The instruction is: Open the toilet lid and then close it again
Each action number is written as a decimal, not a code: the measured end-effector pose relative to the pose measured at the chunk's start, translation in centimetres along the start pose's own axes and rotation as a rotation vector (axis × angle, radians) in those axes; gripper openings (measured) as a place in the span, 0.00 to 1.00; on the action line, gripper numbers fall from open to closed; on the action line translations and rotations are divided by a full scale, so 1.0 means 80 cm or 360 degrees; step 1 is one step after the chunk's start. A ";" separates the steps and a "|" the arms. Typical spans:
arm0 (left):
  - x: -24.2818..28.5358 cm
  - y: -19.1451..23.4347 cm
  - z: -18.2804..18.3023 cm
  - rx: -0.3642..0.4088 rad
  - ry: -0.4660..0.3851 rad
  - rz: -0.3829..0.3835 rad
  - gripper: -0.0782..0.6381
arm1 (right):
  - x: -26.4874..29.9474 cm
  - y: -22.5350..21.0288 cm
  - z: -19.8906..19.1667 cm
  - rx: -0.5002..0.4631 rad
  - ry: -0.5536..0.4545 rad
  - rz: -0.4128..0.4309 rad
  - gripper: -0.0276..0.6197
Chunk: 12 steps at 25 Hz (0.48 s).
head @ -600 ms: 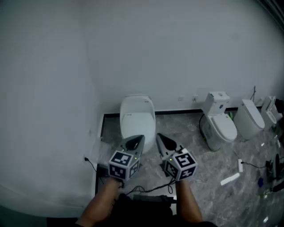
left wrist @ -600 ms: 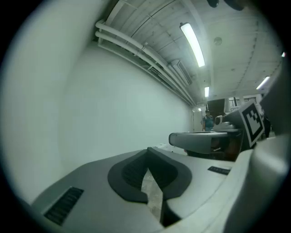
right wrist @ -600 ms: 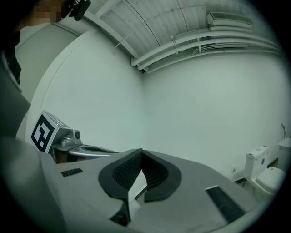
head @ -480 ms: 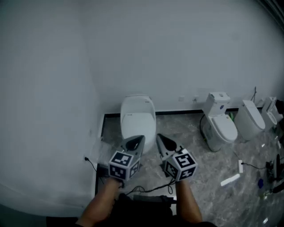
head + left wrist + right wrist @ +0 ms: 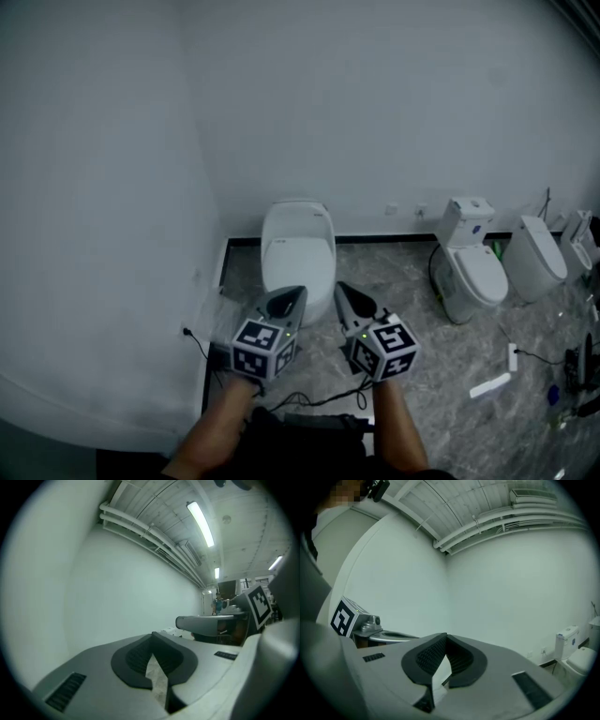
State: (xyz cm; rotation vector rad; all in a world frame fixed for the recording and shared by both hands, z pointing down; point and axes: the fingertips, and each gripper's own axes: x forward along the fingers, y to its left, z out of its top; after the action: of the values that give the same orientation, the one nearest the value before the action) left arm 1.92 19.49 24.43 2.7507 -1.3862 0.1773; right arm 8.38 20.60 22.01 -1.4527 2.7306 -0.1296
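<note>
Where the left gripper [image 5: 292, 294] points, the toilet [image 5: 298, 246] stands.

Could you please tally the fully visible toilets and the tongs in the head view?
Toilets: 3
Tongs: 2, left tongs and right tongs
Total: 5

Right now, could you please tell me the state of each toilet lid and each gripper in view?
Nearest toilet lid: closed.
Second toilet lid: closed.
Third toilet: lid looks down, too small to be sure.
Left gripper: jaws shut, nothing between them.
Right gripper: jaws shut, nothing between them.
</note>
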 end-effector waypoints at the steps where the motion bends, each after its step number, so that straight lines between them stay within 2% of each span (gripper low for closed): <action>1: 0.000 0.001 -0.001 -0.0001 0.0002 0.0004 0.12 | 0.001 0.000 -0.001 0.0000 0.0000 0.0005 0.06; 12: 0.013 0.008 -0.005 0.0021 0.0031 0.0033 0.12 | 0.005 -0.018 -0.005 -0.0007 0.0021 0.0010 0.06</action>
State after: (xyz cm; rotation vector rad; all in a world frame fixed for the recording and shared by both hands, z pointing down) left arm 2.00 18.28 24.95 2.7385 -1.4148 0.2142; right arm 9.36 19.49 22.52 -1.4494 2.7470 -0.1337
